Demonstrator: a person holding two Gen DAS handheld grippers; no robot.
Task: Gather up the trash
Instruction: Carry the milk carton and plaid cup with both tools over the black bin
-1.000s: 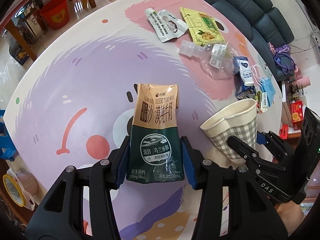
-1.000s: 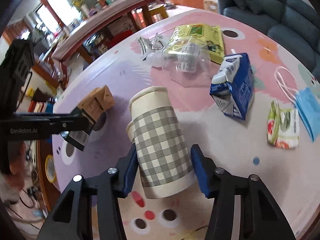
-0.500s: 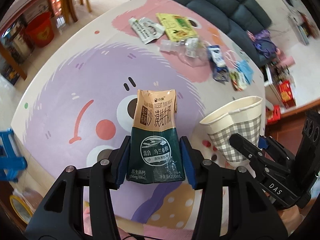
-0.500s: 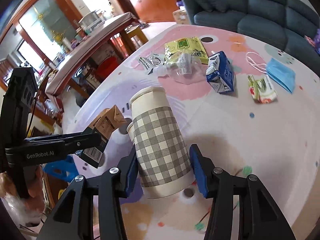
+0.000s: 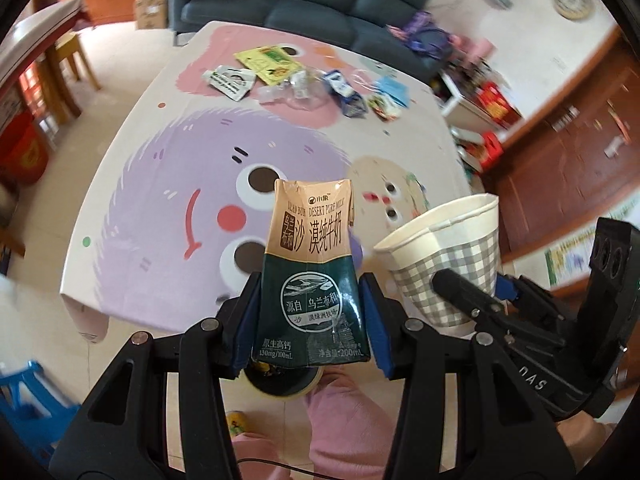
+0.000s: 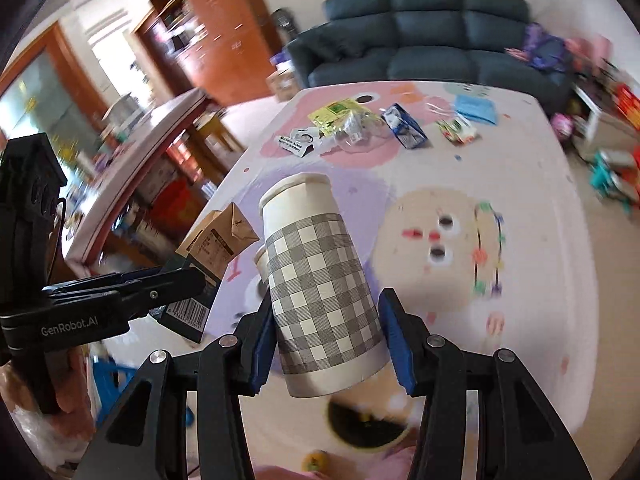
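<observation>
The milk carton reads "DESERT PURE MILK" and "200mL"; the left gripper reads "GenRobot.AI".

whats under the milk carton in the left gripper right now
Directly beneath the green and tan milk carton shut in the left gripper sits a round dark-lined bin on the floor, beside pink-trousered legs. The carton hides most of the bin's opening.

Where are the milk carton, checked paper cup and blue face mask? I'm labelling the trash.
milk carton (image 5: 310, 280), left wrist view, front label.
checked paper cup (image 6: 320, 280), right wrist view, checked side.
blue face mask (image 6: 476, 108), right wrist view, centre.
</observation>
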